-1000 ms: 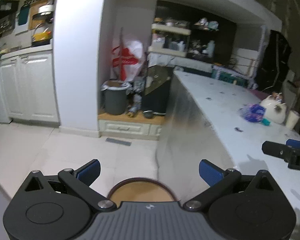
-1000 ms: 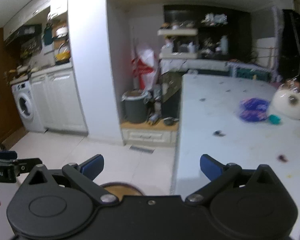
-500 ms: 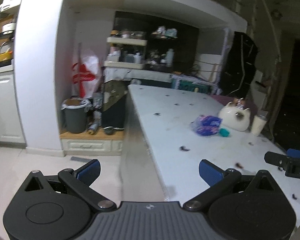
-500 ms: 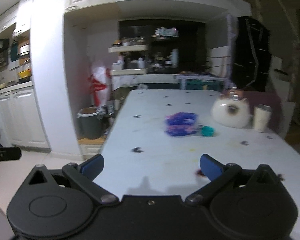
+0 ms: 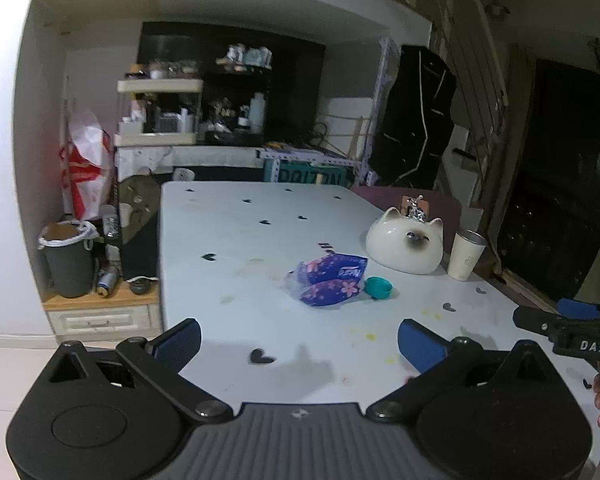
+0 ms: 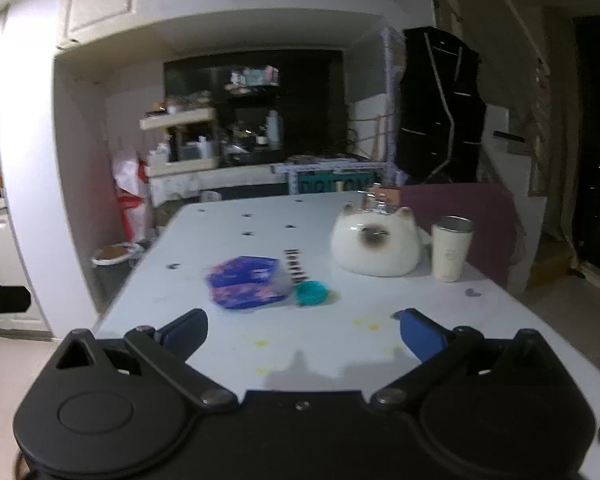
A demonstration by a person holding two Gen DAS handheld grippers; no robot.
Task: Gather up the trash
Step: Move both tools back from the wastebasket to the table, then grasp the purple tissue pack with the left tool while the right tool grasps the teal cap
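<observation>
Both hand-held grippers, left point(image 5: 298, 336) and right point(image 6: 302, 330), hang open and empty over the counter point(image 5: 228, 264), aimed at the wrapper point(image 5: 328, 280) for pickup.

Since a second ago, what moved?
Both hand-held grippers, left and right, swung right, from the bin and floor toward the table, nearing the purple packet and teal cap. Both stayed open and empty; nothing on the table shifted.
</observation>
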